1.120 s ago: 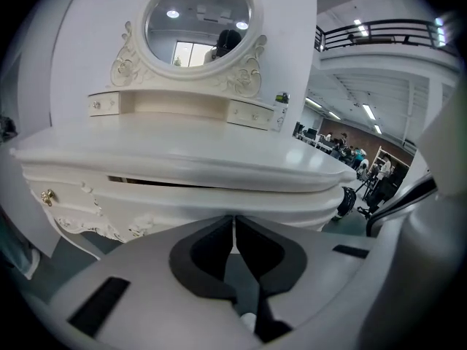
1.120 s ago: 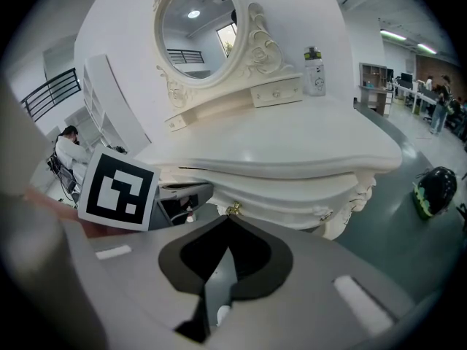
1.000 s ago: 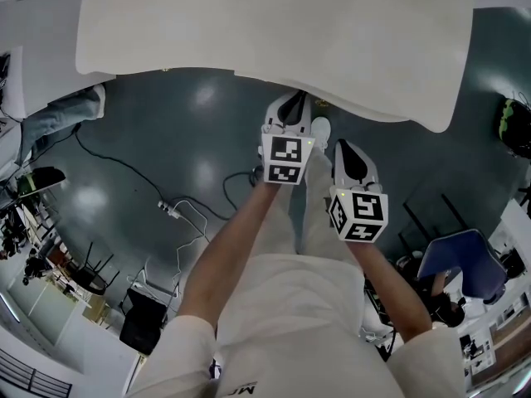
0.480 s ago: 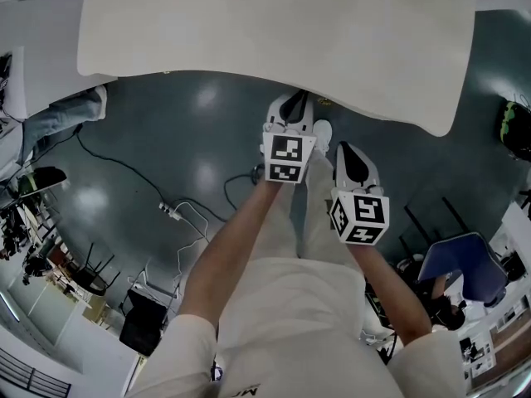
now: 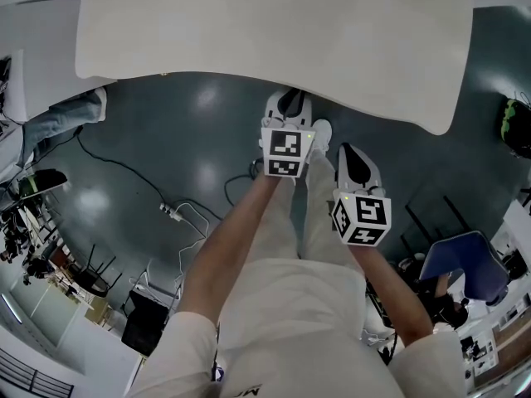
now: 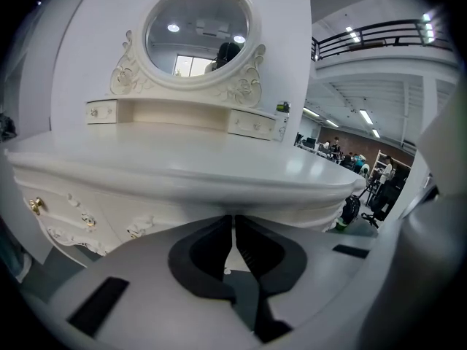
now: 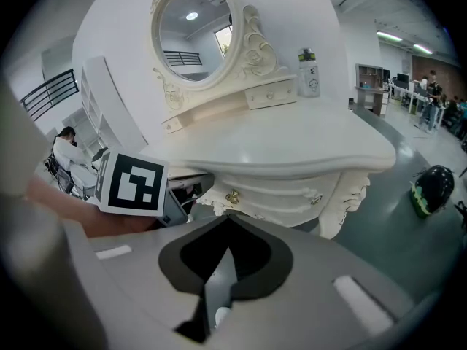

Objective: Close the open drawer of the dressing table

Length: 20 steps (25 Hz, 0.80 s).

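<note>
The white dressing table (image 5: 274, 23) fills the top of the head view, with no drawer showing past its curved front edge. My left gripper (image 5: 289, 99) is shut and empty, its tips just under that edge. In the left gripper view the shut left gripper (image 6: 233, 221) points at the carved front (image 6: 109, 217) below the tabletop (image 6: 182, 166). My right gripper (image 5: 350, 150) hangs farther back, also shut and empty. The right gripper (image 7: 228, 221) view shows a drawer front with a gold knob (image 7: 233, 195) under the tabletop (image 7: 292, 144). Whether that drawer sits fully in, I cannot tell.
An oval mirror (image 6: 197, 28) and two small drawers (image 6: 252, 125) stand on the table, with a bottle (image 7: 309, 71) beside them. On the floor lie a cable (image 5: 124, 168) and a black bag (image 5: 516, 127). A blue chair (image 5: 465, 264) stands at the right.
My left gripper has edged a little forward toward the table's front edge. The right gripper has barely moved.
</note>
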Available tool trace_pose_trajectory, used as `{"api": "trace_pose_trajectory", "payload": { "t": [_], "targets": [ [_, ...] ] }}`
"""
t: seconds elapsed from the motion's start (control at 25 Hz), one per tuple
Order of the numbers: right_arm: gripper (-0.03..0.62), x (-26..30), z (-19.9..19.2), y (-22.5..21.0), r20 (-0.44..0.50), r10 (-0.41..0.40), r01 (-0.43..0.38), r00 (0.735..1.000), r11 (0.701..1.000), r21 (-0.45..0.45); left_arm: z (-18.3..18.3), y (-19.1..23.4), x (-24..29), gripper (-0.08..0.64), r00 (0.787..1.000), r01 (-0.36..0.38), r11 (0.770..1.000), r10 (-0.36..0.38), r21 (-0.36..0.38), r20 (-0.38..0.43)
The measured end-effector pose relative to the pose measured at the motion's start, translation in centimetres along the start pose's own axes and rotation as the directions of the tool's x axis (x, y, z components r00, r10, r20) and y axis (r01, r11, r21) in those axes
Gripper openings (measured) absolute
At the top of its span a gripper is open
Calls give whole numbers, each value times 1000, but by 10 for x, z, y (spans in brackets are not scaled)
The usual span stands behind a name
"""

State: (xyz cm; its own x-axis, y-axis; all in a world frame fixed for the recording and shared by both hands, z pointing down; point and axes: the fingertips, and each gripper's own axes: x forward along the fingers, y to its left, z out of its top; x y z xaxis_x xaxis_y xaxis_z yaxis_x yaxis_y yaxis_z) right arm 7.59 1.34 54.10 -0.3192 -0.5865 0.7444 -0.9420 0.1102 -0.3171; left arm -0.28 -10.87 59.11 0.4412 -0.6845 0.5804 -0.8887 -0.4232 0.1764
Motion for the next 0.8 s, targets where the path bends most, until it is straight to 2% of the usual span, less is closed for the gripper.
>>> {"api": "trace_pose_trajectory", "payload": {
  "t": [0.4, 0.8],
  "targets": [
    [2, -3, 0, -9, 7, -6, 6, 1000, 1000, 4, 2, -3, 4, 12, 1000, -4, 999, 3, 35, 12],
    [2, -5, 5, -1, 19, 4, -4, 1000, 1000, -10, -4, -12, -5, 14, 999, 23, 999, -22, 39, -41]
  ]
}}
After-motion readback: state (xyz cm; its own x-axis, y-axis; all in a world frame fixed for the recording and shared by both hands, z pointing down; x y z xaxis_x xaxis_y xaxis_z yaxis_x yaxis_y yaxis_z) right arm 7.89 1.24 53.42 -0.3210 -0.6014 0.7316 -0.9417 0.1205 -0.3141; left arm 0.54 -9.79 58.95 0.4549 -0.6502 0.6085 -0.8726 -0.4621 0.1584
